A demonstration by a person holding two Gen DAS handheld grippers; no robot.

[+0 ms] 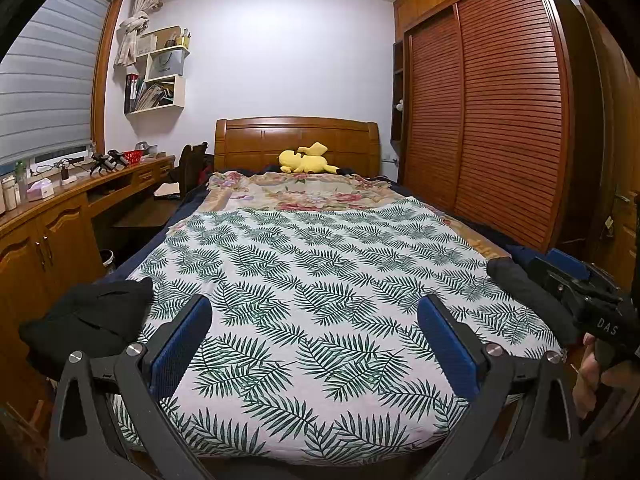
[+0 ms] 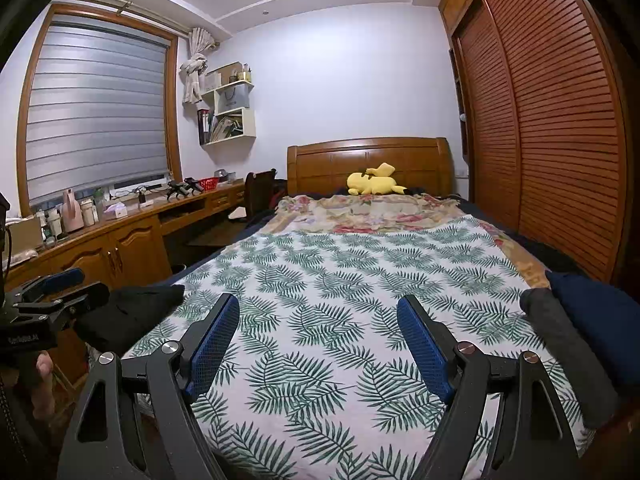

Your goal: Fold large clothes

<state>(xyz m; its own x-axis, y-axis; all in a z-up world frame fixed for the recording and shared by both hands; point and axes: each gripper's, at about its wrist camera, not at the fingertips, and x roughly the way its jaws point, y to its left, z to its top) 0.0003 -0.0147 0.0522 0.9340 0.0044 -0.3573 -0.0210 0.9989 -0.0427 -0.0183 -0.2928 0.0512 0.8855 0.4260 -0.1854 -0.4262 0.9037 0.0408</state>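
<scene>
A black garment (image 1: pixel 86 322) lies bunched at the bed's near left corner; it also shows in the right wrist view (image 2: pixel 128 312). A dark grey folded garment (image 2: pixel 568 356) and a navy one (image 2: pixel 600 312) lie at the near right edge; the grey one shows in the left wrist view (image 1: pixel 528 296). My left gripper (image 1: pixel 316 320) is open and empty above the leaf-print sheet (image 1: pixel 320 264), and shows at the left of the right wrist view (image 2: pixel 64 284). My right gripper (image 2: pixel 318 320) is open and empty over the sheet (image 2: pixel 340 280), and shows at the right of the left wrist view (image 1: pixel 560 268).
A yellow plush toy (image 1: pixel 304 160) lies by the wooden headboard (image 1: pixel 296 140) on a floral blanket (image 1: pixel 296 192). A wooden desk (image 1: pixel 80 196) with clutter runs along the left. A slatted wardrobe (image 1: pixel 492 112) stands on the right.
</scene>
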